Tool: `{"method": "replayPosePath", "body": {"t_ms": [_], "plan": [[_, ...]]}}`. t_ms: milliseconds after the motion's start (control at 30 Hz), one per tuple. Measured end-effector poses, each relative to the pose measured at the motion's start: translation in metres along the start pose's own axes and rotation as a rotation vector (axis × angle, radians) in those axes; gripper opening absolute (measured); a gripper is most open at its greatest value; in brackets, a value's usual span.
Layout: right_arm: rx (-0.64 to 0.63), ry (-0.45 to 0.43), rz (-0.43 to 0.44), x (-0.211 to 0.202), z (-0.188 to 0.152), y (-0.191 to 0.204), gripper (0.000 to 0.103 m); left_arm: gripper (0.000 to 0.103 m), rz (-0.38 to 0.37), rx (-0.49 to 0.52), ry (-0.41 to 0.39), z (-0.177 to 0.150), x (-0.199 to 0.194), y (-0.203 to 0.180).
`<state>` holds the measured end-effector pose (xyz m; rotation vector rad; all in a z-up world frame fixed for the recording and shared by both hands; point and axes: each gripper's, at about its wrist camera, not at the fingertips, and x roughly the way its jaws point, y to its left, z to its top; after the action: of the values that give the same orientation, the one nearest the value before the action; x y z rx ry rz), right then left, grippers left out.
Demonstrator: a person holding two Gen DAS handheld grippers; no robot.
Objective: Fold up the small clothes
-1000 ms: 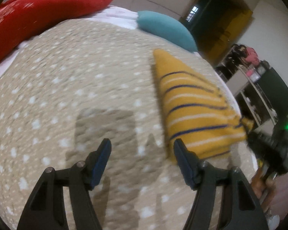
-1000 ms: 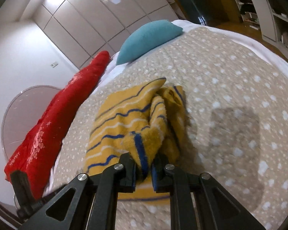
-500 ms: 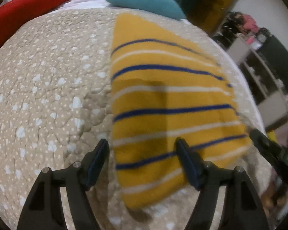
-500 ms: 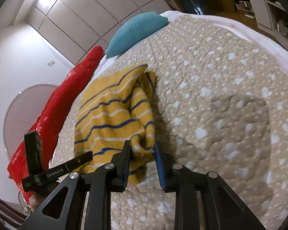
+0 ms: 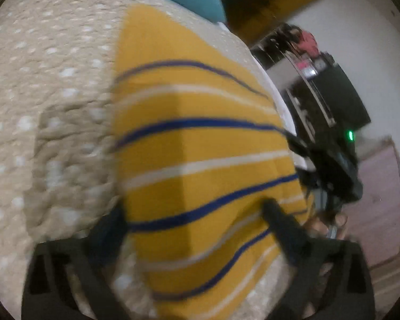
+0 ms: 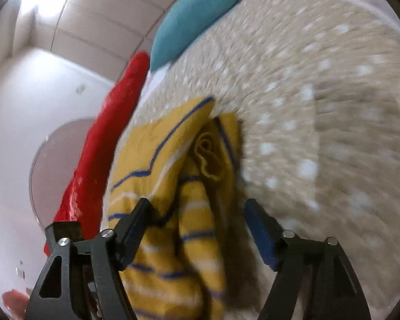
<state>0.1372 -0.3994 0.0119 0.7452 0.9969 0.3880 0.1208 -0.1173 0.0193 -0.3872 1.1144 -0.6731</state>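
Note:
A yellow garment with blue and white stripes (image 5: 200, 160) lies on the beige dotted bedspread (image 5: 48, 80). In the left wrist view my left gripper (image 5: 194, 221) is open, low over the garment's near end, one finger at its left edge and one on its right part. In the right wrist view the garment (image 6: 173, 186) lies bunched with a loose fold at its right side. My right gripper (image 6: 197, 213) is open with its jaws wide, straddling that fold and holding nothing. The right gripper also shows in the left wrist view (image 5: 330, 170), at the garment's right edge.
A teal pillow (image 6: 192, 18) and a long red cushion (image 6: 106, 146) lie at the head and far side of the bed. Dark shelves and furniture (image 5: 320, 85) stand beyond the bed's right edge. White wardrobe panels (image 6: 98, 26) are behind.
My right gripper has opened wide and let go of the garment's fold. My left gripper has moved forward and lower over the garment, still open.

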Motion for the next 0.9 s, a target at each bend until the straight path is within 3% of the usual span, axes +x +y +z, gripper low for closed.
{"method": "replayPosePath", "body": {"t_ms": [67,167,200,267,400,433,467,500,567,600,633,700,800,900], "plan": [[-0.034,-0.024,-0.036,0.011,0.003,0.008,0.080,0.102,0.022,0.018,-0.010,0.000,0.003,-0.007],[0.008,0.017,0.028,0.024,0.009,0.020,0.046,0.066,-0.010,-0.025,-0.035,0.000,-0.016,-0.005],[0.010,0.009,0.031,0.023,0.009,0.027,0.043,0.057,-0.020,-0.037,-0.044,0.002,-0.026,-0.003],[-0.052,-0.005,0.064,0.017,0.011,0.052,0.040,0.053,-0.050,-0.049,-0.073,0.006,-0.046,-0.003],[-0.129,-0.079,0.160,-0.008,0.013,0.085,0.039,0.055,-0.011,-0.024,-0.104,0.014,-0.076,-0.017],[-0.138,-0.090,0.169,-0.010,0.013,0.086,0.039,0.060,0.026,-0.025,-0.101,0.014,-0.077,-0.018],[-0.135,-0.091,0.170,-0.010,0.012,0.084,0.039,0.070,0.070,-0.025,-0.096,0.010,-0.074,-0.017],[-0.116,-0.083,0.147,-0.006,0.011,0.075,0.041,0.080,0.145,-0.023,-0.087,0.009,-0.065,-0.018],[-0.084,-0.054,0.011,0.005,0.007,0.053,0.042,0.081,0.295,-0.015,-0.046,-0.005,-0.050,-0.009],[-0.076,-0.038,-0.100,0.011,0.001,0.039,0.044,0.082,0.333,-0.013,-0.013,-0.009,-0.037,-0.009],[-0.067,-0.036,-0.145,0.012,-0.003,0.030,0.046,0.083,0.337,-0.019,0.001,-0.016,-0.032,-0.006],[-0.030,-0.051,-0.133,0.000,-0.010,0.016,0.049,0.084,0.314,-0.034,-0.024,-0.031,-0.037,-0.005],[-0.058,-0.118,-0.209,-0.024,-0.014,0.023,0.052,0.084,0.336,-0.022,-0.077,-0.049,-0.057,-0.011],[-0.129,-0.186,-0.166,-0.047,-0.020,0.050,0.051,0.084,0.382,0.007,-0.177,-0.071,-0.084,-0.021]]}}
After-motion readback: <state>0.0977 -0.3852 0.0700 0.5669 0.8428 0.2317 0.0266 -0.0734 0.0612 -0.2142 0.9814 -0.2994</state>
